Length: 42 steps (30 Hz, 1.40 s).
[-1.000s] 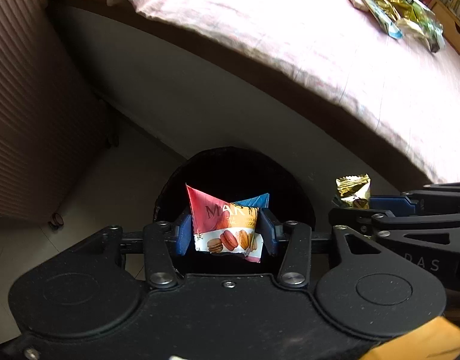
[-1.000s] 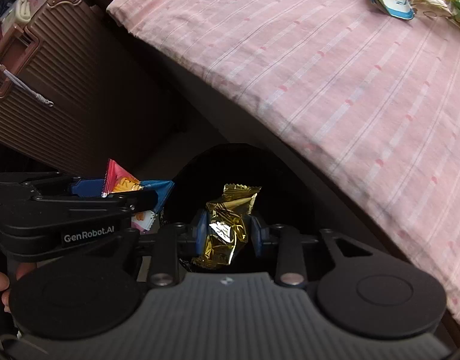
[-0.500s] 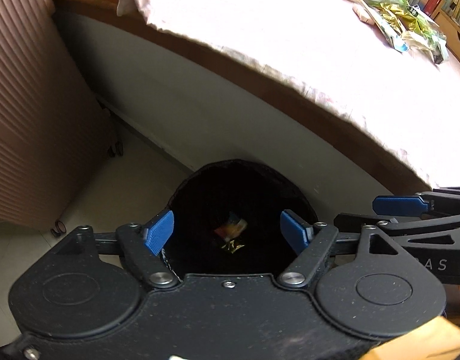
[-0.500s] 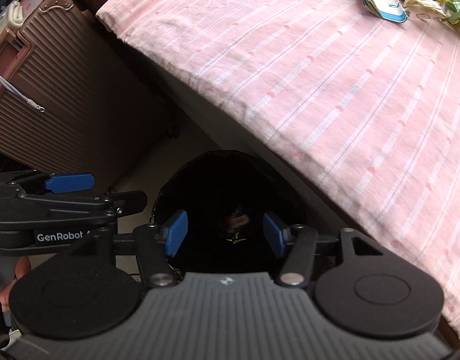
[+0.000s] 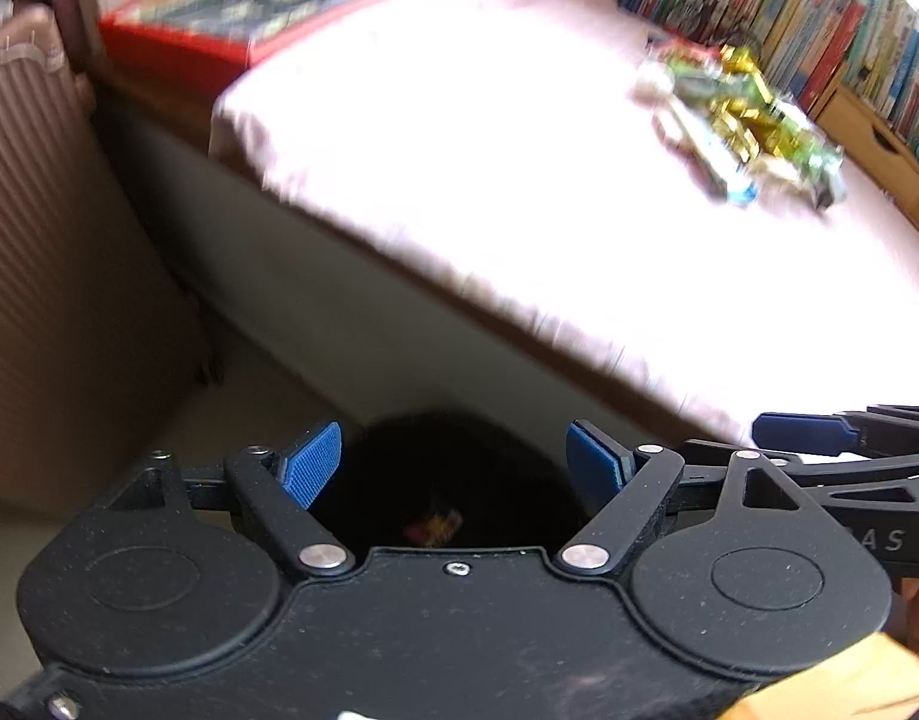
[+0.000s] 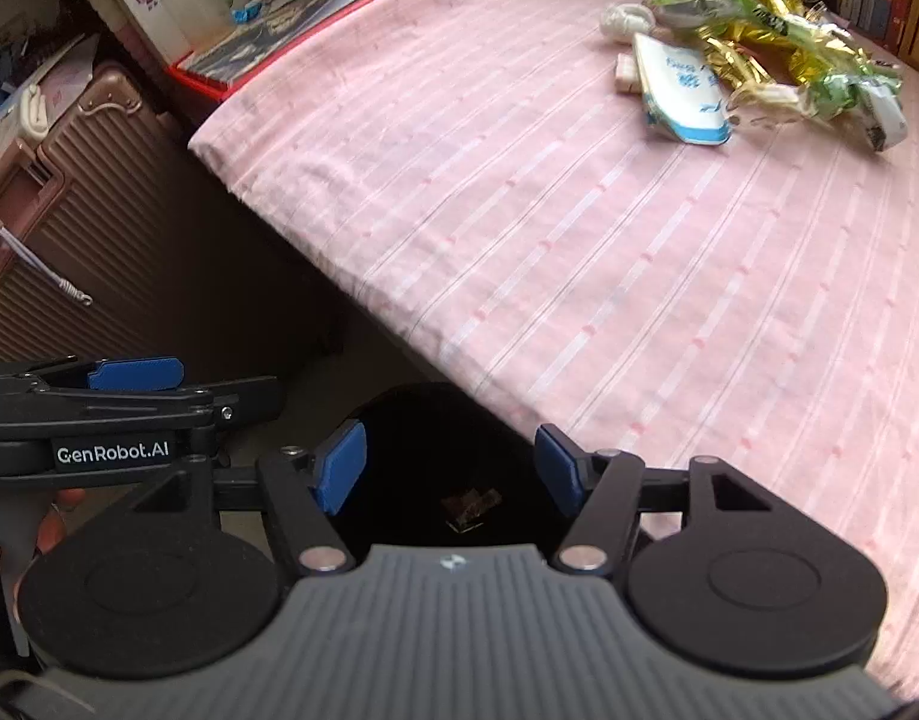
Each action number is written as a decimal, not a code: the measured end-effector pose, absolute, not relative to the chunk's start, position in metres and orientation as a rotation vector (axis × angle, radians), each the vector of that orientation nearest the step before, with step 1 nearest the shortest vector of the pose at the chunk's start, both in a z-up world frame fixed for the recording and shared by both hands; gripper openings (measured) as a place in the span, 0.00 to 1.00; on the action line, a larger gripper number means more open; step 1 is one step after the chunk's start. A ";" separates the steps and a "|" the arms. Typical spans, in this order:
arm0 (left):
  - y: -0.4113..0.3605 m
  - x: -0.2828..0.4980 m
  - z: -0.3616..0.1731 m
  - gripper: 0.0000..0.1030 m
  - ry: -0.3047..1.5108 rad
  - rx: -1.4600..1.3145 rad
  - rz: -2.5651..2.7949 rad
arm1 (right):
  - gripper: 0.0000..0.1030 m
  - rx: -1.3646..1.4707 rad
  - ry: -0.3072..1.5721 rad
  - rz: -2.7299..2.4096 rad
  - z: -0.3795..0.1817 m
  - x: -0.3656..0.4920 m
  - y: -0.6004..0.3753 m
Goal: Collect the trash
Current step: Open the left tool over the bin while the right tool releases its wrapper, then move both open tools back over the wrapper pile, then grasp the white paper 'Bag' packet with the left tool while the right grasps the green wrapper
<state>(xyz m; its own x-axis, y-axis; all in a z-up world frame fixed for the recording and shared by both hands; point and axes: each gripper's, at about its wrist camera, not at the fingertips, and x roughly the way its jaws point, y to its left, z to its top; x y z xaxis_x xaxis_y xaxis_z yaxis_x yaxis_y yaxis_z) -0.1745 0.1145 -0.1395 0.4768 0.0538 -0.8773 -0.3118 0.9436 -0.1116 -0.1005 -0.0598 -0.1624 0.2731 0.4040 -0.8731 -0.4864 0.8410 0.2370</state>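
Left wrist view, blurred: left gripper (image 5: pixel 453 468) jaws wide apart and opening, nothing between the blue pads (image 5: pixel 311 468). Directly below, a black trash bin (image 5: pixel 507 450) on the floor against the bed side; inside it a small red-orange wrapper (image 5: pixel 434 525) low in the dark interior, details unclear. Right gripper (image 5: pixel 819 438) enters at the right edge, only one blue pad seen from the side. On the bed (image 5: pixel 459 150), a trash pile (image 5: pixel 741 126) of gold and green wrappers near the far right edge, close to the bookshelf (image 5: pixel 789 6). Ribbed brown suitcase (image 5: pixel 45 276) on the left. Red-edged box (image 5: pixel 177 36) with papers beyond the bed's far left corner.

Right wrist view, sharper: right gripper (image 6: pixel 450 468) jaws apart and opening, empty. Same trash bin (image 6: pixel 411 420) under it, tucked at the bed's near edge; a dark gold-brown foil wrapper (image 6: pixel 471 507) lies inside. Left gripper (image 6: pixel 135 384) at the left edge, side-on, a person's fingers (image 6: pixel 51 525) under it. Pink striped bedsheet (image 6: pixel 579 270). Trash pile (image 6: pixel 777 42) at the far right corner of the bed: a white-blue pouch (image 6: pixel 681 96) nearest, green and gold foil bags behind, a white crumpled bit (image 6: pixel 624 21) at the left of the heap. Suitcase (image 6: pixel 87 228) left, with a cord tag.
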 end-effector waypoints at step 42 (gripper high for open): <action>-0.017 0.090 -0.121 0.52 1.025 -0.277 0.156 | 0.72 0.099 0.915 0.189 -0.129 0.115 -0.237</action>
<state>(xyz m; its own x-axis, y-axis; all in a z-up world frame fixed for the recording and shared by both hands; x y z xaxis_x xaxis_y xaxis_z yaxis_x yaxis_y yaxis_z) 0.0903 -0.0168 -0.1213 0.5119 -0.0013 -0.8590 -0.2563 0.9542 -0.1542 0.1148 -0.2371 -0.1285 0.5949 0.2045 -0.7773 -0.1206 0.9789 0.1652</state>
